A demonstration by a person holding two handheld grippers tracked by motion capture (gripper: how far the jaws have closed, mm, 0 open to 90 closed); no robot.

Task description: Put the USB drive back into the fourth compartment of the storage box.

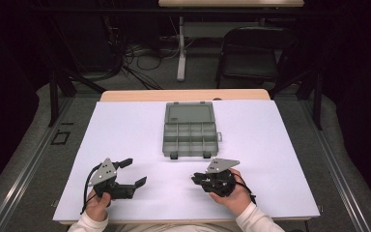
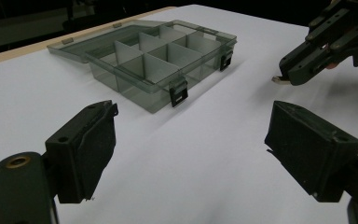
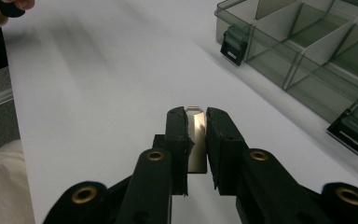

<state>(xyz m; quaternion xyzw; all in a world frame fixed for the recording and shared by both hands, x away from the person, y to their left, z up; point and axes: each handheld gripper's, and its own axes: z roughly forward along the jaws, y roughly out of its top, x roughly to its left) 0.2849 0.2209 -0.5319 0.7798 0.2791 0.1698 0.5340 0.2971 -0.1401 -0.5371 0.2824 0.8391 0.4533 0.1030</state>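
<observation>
While the right claw [image 3: 196,122] pinches a small metal strip [image 3: 196,140] near the desk's [image 1: 125,135] front edge and the left claw [image 2: 191,149] gapes empty, the thin strip might slip before reaching the open box [image 1: 190,130] mid-desk.

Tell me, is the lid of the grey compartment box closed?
No, the lid of the compartment box lies folded open behind it, leaving the compartments uncovered.

No writing, label, brand or number can be read anywhere — not on the compartment box [image 1: 190,130], not on the desk [image 1: 125,130].
</observation>
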